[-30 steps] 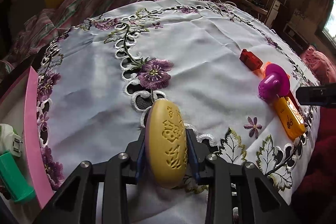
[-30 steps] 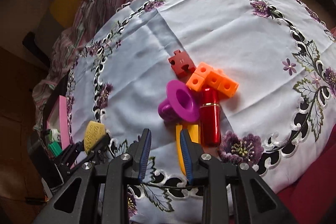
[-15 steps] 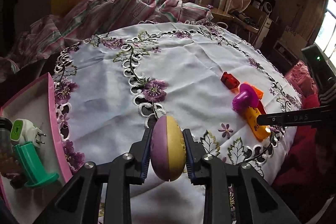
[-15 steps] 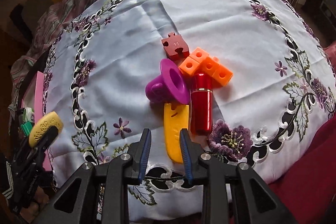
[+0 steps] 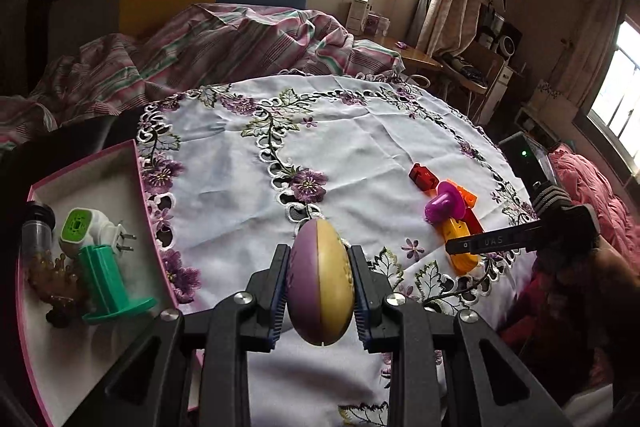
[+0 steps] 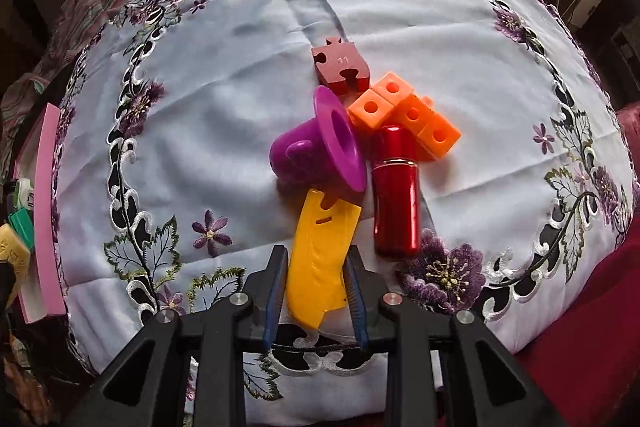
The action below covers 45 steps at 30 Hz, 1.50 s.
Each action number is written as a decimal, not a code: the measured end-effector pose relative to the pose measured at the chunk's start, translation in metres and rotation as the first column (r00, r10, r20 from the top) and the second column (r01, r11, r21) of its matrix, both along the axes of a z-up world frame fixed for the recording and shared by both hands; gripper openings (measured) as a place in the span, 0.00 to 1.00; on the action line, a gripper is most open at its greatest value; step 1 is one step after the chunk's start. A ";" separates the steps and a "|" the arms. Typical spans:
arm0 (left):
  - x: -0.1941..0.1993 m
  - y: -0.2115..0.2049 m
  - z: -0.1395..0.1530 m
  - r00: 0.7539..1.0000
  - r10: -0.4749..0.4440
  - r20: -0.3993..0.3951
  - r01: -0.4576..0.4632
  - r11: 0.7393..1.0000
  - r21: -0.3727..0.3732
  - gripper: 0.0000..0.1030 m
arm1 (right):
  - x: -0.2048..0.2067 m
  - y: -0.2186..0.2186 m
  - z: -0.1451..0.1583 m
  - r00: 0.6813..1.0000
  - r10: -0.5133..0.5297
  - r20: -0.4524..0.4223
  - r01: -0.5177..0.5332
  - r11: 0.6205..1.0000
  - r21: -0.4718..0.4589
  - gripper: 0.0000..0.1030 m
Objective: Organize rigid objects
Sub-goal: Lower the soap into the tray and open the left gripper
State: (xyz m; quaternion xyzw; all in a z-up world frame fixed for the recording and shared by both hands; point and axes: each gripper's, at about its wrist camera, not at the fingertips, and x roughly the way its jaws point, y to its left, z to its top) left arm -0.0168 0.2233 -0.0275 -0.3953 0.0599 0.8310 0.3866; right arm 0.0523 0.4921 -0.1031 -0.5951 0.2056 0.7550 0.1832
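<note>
Carrying the purple-and-yellow plastic egg (image 5: 322, 281) is the left gripper (image 5: 320, 289), its blue-padded jaws pinched on the egg's two flanks so the seam faces the camera and the blunt end hangs below the pads. Off to this claw's left, below and close by, lies the pink-rimmed white cardboard box (image 5: 138, 163) that already holds a green plastic spool (image 5: 106, 281), a white-and-green plug-in adapter (image 5: 86, 233) and a clear jar (image 5: 36, 233). Judging from that, the step in hand is dropping the egg into the box: it should go over the bare floor nearer than the spool, be lowered until it almost rests, then let go, since an egg shape will roll if released high.

Ahead of the right gripper (image 6: 316, 279) sits the remaining pile on the embroidered white tablecloth (image 6: 224, 99). Its jaws stand narrow, straddling the near end of the yellow plastic knife-shaped piece (image 6: 320, 251); whether the pads press on it I cannot tell, though the gap looks as small as it gets. Just beyond lie the magenta plastic funnel-shaped cup (image 6: 320, 151), touching the yellow piece's far end, a glossy red metal cylinder (image 6: 396, 199) to the right, orange linking cubes (image 6: 404, 111) and a dark red puzzle block (image 6: 340, 67) farthest off. Lifting the yellow piece straight back should avoid dragging the cup.
</note>
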 end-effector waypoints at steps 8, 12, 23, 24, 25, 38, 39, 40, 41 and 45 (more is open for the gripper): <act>-0.007 -0.062 0.012 0.994 0.110 0.003 -0.110 0.993 0.043 0.28 | -0.007 -0.062 0.025 0.955 0.236 -0.182 -0.237 0.971 0.021 0.27; -0.020 -0.117 0.015 0.973 0.231 0.008 -0.231 0.972 0.043 0.28 | -0.029 -0.081 0.027 0.928 0.300 -0.220 -0.297 0.954 0.044 0.27; -0.063 -0.244 -0.018 0.820 0.562 0.107 -0.564 0.826 -0.018 0.28 | -0.057 -0.102 -0.002 0.901 0.374 -0.217 -0.379 0.925 0.021 0.27; -0.063 -0.240 -0.019 0.822 0.560 0.101 -0.561 0.828 -0.023 0.28 | -0.057 -0.101 -0.002 0.902 0.373 -0.217 -0.378 0.926 0.016 0.27; -0.065 -0.236 -0.021 0.825 0.556 0.102 -0.557 0.830 -0.028 0.28 | -0.056 -0.100 -0.002 0.903 0.371 -0.218 -0.378 0.926 0.012 0.27; -0.110 -0.173 -0.053 0.851 0.512 0.117 -0.493 0.856 -0.159 0.28 | -0.058 -0.100 -0.001 0.905 0.362 -0.225 -0.369 0.929 0.011 0.27; -0.115 -0.170 -0.055 0.850 0.513 0.116 -0.493 0.854 -0.165 0.28 | -0.058 -0.100 -0.001 0.905 0.360 -0.225 -0.367 0.930 0.011 0.27; -0.119 -0.168 -0.057 0.848 0.518 0.115 -0.497 0.851 -0.169 0.28 | -0.058 -0.100 -0.002 0.905 0.361 -0.225 -0.368 0.930 0.012 0.27; -0.122 -0.165 -0.059 0.852 0.513 0.106 -0.493 0.853 -0.171 0.28 | -0.058 -0.100 -0.001 0.905 0.361 -0.226 -0.368 0.930 0.013 0.27; -0.128 -0.162 -0.060 0.855 0.513 0.083 -0.493 0.851 -0.182 0.28 | -0.057 -0.099 -0.002 0.905 0.357 -0.229 -0.365 0.931 0.009 0.27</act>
